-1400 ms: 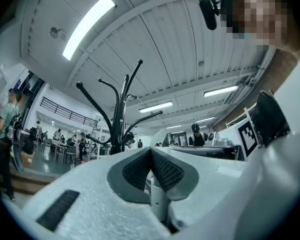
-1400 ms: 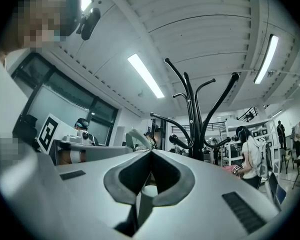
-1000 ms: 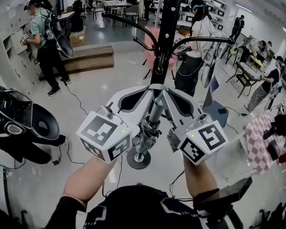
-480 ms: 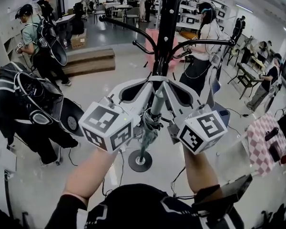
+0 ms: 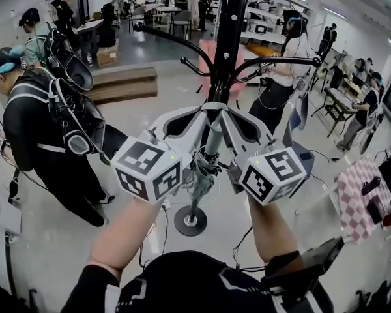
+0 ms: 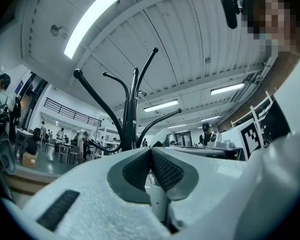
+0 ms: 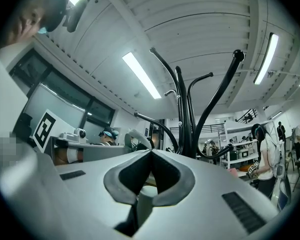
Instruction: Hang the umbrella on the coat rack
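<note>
The black coat rack (image 5: 227,44) stands straight ahead, its curved hooks spreading above and its round base (image 5: 190,222) on the floor below my hands. A folded grey-green umbrella (image 5: 201,171) hangs upright just in front of the pole, its pale shaft (image 5: 213,141) rising between both grippers. My left gripper (image 5: 206,111) and right gripper (image 5: 224,111) sit side by side, tips nearly touching, each shut with the shaft caught behind its pads. The shaft (image 6: 158,204) shows under the left gripper (image 6: 150,151), with the rack (image 6: 133,111) beyond. The right gripper (image 7: 151,153) also clamps the shaft (image 7: 142,200), rack (image 7: 184,114) ahead.
A person with a black backpack (image 5: 49,126) stands close on the left. Other people work further back and to the right. A low wooden platform (image 5: 120,83) lies behind the rack, a checkered cloth (image 5: 355,194) at right, and cables trail on the floor (image 5: 117,142).
The person with the backpack has stepped in from the left and straightened up. Both grippers with the umbrella have stayed almost in place, drawing slightly closer together.
</note>
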Tool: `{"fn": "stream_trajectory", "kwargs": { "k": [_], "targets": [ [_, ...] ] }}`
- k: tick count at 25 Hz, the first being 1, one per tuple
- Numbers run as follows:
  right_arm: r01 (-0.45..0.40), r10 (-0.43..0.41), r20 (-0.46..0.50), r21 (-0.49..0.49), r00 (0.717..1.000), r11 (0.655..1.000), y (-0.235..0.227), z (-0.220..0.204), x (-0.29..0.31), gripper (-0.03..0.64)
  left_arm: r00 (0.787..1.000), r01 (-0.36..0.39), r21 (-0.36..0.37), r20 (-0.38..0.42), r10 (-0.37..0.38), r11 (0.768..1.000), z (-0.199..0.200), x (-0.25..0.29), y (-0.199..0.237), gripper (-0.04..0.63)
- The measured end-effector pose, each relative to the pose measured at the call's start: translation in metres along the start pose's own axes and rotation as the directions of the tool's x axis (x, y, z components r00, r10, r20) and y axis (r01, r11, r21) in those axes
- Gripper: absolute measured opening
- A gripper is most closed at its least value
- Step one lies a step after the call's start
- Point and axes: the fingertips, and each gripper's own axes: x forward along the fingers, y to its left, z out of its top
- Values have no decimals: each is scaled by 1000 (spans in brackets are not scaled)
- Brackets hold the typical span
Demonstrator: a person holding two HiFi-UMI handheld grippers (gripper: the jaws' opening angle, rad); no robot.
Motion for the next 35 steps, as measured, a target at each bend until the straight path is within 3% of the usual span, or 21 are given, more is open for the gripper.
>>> {"fn": "stream_trajectory", "kwargs": {
  "k": [35],
  "targets": [
    [25,-19,-68,77,997,997,-29,-45,23,9,998,-38,-58,-59,35,998,-40,29,25,11]
  ]
}}
